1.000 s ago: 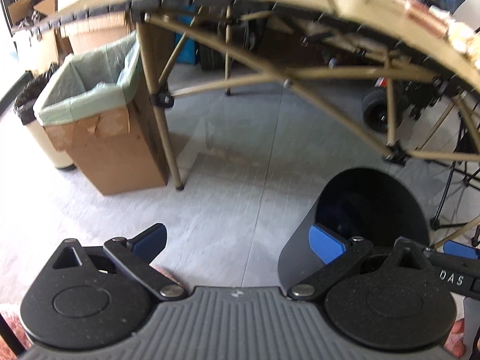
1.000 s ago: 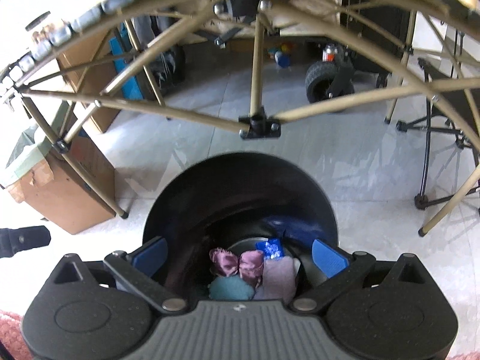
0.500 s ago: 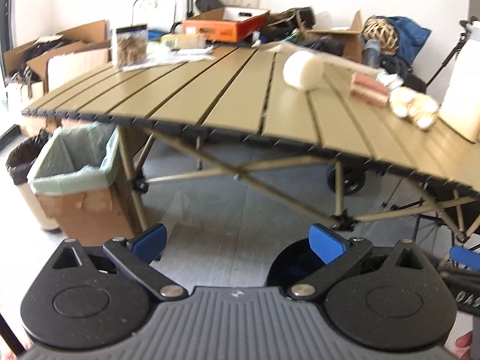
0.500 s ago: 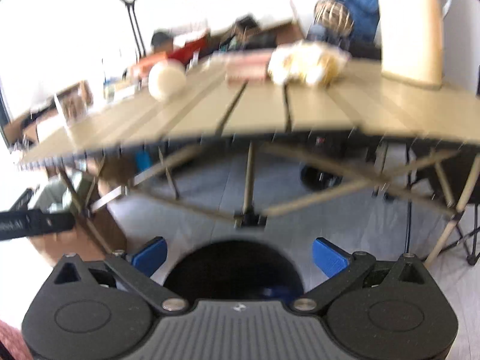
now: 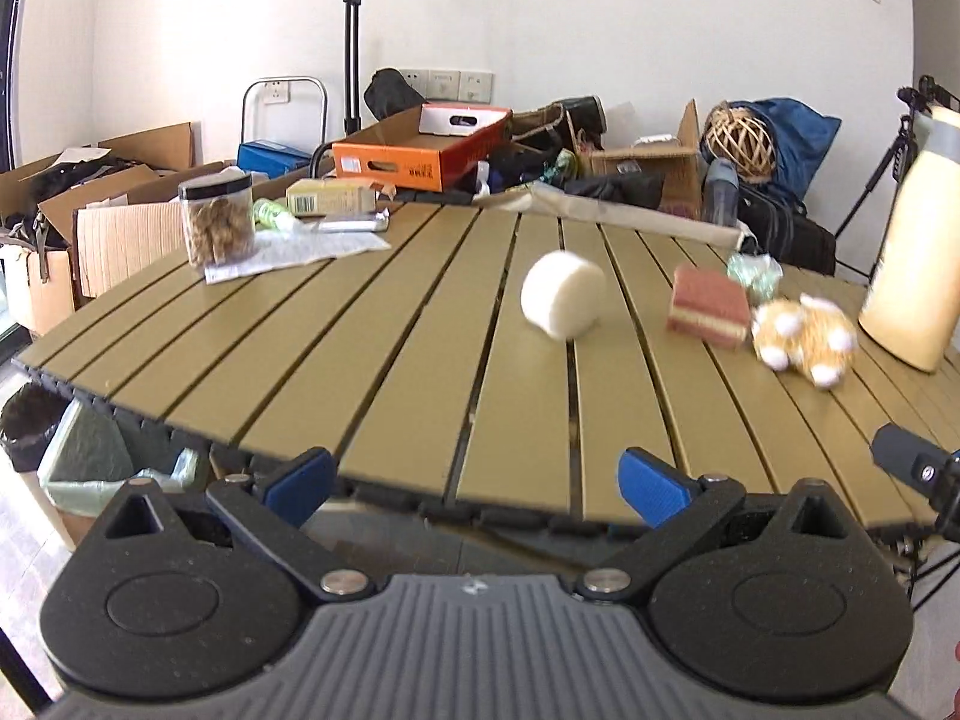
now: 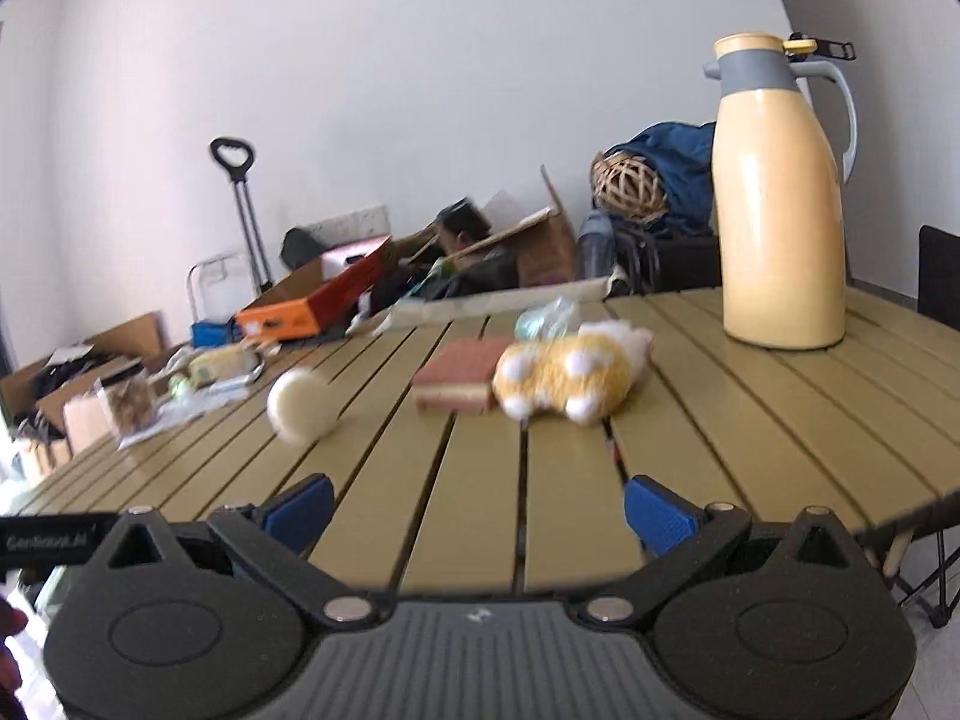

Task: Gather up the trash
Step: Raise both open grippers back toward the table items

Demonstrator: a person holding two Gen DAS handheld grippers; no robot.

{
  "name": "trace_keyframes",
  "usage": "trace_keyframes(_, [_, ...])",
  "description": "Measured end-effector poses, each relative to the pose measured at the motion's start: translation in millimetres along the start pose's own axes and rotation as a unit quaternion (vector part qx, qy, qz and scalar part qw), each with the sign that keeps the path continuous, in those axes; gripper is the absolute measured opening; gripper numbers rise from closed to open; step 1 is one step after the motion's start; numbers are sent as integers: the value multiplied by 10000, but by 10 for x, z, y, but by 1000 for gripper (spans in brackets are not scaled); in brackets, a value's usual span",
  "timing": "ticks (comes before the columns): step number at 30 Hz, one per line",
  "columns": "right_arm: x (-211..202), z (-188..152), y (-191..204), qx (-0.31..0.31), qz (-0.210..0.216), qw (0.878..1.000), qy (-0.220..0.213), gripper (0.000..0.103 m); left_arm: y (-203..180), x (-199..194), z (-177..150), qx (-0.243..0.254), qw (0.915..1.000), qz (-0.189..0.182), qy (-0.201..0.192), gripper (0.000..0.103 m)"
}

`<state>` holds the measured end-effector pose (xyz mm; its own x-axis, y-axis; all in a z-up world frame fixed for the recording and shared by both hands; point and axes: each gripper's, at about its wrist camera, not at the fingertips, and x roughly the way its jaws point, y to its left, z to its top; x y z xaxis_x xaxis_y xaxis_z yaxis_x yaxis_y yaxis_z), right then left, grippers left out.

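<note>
On the olive slatted table (image 5: pixel 384 360) (image 6: pixel 750 438) lie a white foam disc (image 5: pixel 561 294) (image 6: pixel 300 405), a pink-and-yellow sponge (image 5: pixel 709 307) (image 6: pixel 462 381), a yellow-and-white plush toy (image 5: pixel 804 339) (image 6: pixel 570 375) and a crumpled pale green wrapper (image 5: pixel 753 273) (image 6: pixel 549 315). My left gripper (image 5: pixel 477 483) is open at the table's near edge, with nothing between its fingers. My right gripper (image 6: pixel 480 507) is open too, just over the near edge, in line with the sponge and plush. The black bin from earlier is out of view.
A cream thermos jug (image 6: pixel 780 198) (image 5: pixel 918 252) stands at the table's right. A jar of snacks (image 5: pixel 217 225), papers and a small box sit far left. A lined cardboard box (image 5: pixel 90 468) stands on the floor at left. Clutter and boxes line the back wall.
Both grippers have risen from floor level, where they looked into the black bin, to tabletop height. The table top and its items now fill both views. Both stayed open.
</note>
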<state>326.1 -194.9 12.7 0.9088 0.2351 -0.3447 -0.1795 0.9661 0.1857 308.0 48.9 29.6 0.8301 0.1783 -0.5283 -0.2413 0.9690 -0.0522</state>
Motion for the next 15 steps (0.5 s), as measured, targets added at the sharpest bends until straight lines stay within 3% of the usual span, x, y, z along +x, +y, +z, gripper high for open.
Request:
trace_keyframes(7, [288, 245, -172, 376, -157, 9991, -76, 103, -70, 198, 357, 8, 9998, -47, -178, 103])
trace_keyframes(15, [562, 412, -213, 333, -441, 9983, -208, 103, -200, 627, 657, 74, 9996, -247, -150, 103])
